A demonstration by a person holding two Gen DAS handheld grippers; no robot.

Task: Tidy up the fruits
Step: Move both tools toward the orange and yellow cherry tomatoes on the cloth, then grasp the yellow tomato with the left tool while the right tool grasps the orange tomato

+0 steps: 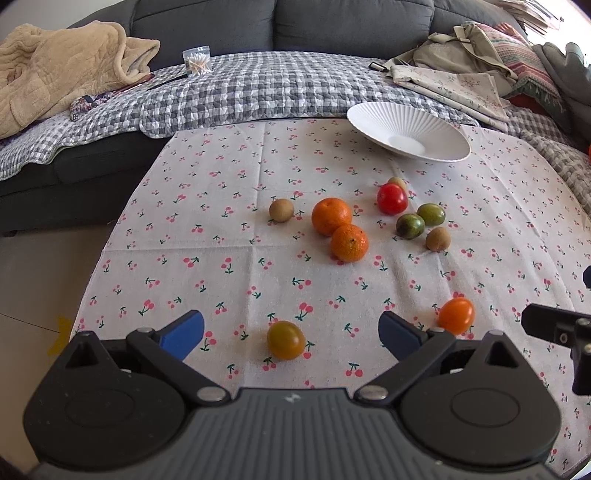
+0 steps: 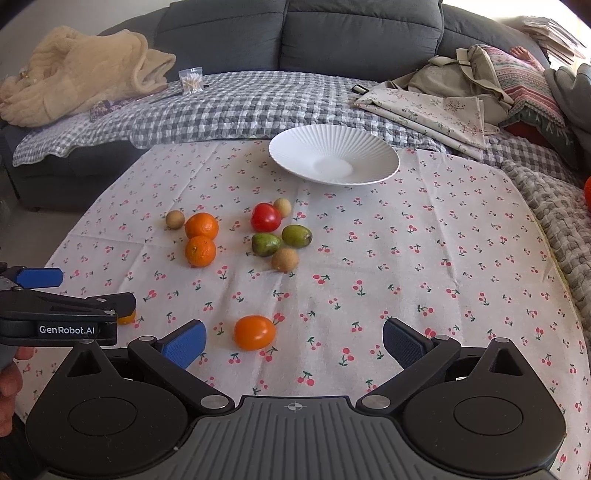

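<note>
Both grippers are held low over a cherry-print tablecloth (image 2: pixel 406 258), and neither is closed on anything. The left gripper (image 1: pixel 291 330) is seen with its blue-padded jaws spread wide, and an olive-orange tomato (image 1: pixel 286 340) lies on the cloth between them, touched by neither pad. An orange tomato (image 1: pixel 456 316) is found just outside the right-hand finger of that gripper. In the right wrist view, the right gripper (image 2: pixel 294 341) is likewise spread wide; the same orange tomato (image 2: pixel 255 332) lies between its jaws, nearer the left pad (image 2: pixel 184 343) and apart from both. The white ribbed plate (image 2: pixel 334 154) is set at the far edge of the cloth and holds no fruit. Nearer than the plate, the remaining fruit is gathered loosely: 2 mandarins (image 2: pixel 200 238) touching each other, a red tomato (image 2: pixel 265 217), 2 green tomatoes (image 2: pixel 280 239) side by side, and 3 small tan round fruits (image 2: pixel 284 259) of a kind that cannot be told, 1 beside the mandarins, 1 behind the red tomato and 1 just in front of the green pair. Beyond the plate, a grey sofa (image 2: pixel 362 33) with a checked cover is seen.
</note>
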